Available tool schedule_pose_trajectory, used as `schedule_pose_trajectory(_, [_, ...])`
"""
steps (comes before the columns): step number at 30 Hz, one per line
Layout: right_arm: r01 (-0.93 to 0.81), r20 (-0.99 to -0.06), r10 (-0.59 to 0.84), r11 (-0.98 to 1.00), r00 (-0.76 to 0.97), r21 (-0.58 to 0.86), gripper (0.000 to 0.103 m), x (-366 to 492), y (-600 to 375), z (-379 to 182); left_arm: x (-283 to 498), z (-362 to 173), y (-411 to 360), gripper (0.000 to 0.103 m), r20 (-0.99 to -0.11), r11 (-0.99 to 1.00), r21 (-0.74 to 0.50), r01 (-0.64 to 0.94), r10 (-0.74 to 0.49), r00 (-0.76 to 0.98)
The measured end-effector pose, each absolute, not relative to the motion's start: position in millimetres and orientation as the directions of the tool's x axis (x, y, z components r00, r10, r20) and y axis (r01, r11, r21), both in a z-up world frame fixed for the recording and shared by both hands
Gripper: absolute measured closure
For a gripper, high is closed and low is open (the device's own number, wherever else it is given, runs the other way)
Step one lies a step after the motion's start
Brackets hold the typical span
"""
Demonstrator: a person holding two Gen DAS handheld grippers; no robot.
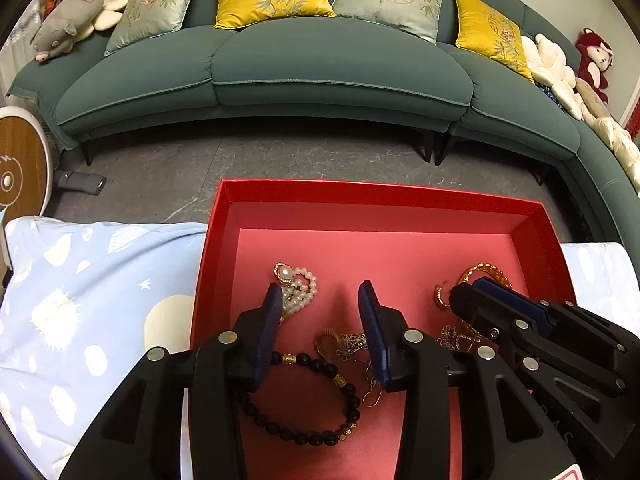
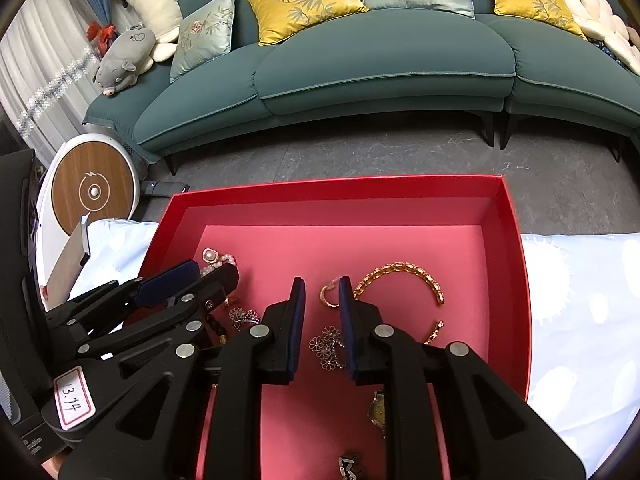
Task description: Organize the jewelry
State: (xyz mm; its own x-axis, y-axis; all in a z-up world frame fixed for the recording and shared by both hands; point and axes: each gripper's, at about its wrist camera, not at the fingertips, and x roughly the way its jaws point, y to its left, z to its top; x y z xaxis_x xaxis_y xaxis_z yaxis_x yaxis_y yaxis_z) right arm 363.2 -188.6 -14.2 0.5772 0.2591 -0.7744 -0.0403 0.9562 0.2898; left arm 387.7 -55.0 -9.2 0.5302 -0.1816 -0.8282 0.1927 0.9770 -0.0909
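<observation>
A shallow red cardboard box with a pink floor (image 1: 536, 222) sits on a pale blue printed cloth (image 1: 80, 288), apparently so loose jewelry can be gathered in one place; every piece seen lies inside the box.

The left claw (image 1: 320, 304) hangs over the box's middle with its blue pads apart and nothing between them; a black bead bracelet with gold spacers (image 1: 298, 404) lies just beneath it, a likely sign it has been let go there. The right claw (image 2: 322, 300) hovers over the box's right half, jaws only narrowly parted, holding nothing; a small rose-gold hoop (image 2: 330, 296) shows in the gap past its tips, perhaps its next pick.

Counted in the box: one pearl strand with a gold clasp (image 1: 298, 286) toward the left wall; one black bead bracelet; one gold chain-link bangle (image 2: 404, 280) toward the right wall; one small hoop; two flower-shaped metal clusters (image 2: 328, 346); some further small pieces at the near edge, too unclear to name.
</observation>
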Motion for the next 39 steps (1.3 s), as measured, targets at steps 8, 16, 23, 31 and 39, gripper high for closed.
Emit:
schedule_pose_trajectory(8, [-0.045, -0.773, 0.271, 0.953, 0.574, 0.301, 0.085, 345.1, -195.1, -14.1, 365.7, -8.9, -47.1, 0.065, -0.831, 0.975, -0.113, 0.190, -0.197, 0.520])
schedule_pose_trajectory(16, [-0.087, -0.776, 0.258, 0.963, 0.576, 0.255, 0.080, 300.7, -185.8, -7.5, 328.5, -5.9, -37.5, 0.065, -0.835, 0.975, -0.139, 0.175, -0.210, 0.508])
schedule_pose_trajectory(23, [-0.093, -0.736, 0.181, 0.983, 0.652, 0.158, 0.075, 240.2, -188.2, 35.0, 285.1, 31.2, -13.9, 0.065, -0.793, 0.980, -0.148, 0.135, -0.199, 0.576])
schedule_pose_trajectory(31, [-0.063, -0.722, 0.122, 0.992, 0.681, 0.108, 0.062, 135.5, -199.1, 64.6, 191.0, 73.2, 11.9, 0.043, -0.764, 0.989, -0.061, 0.132, -0.131, 0.632])
schedule_pose_trajectory(39, [0.015, -0.679, 0.151, 0.973, 0.719, 0.232, 0.049, 74.7, -209.3, 73.6, 117.3, 68.2, 18.0, 0.034, -0.743, 0.993, -0.016, 0.118, -0.091, 0.663])
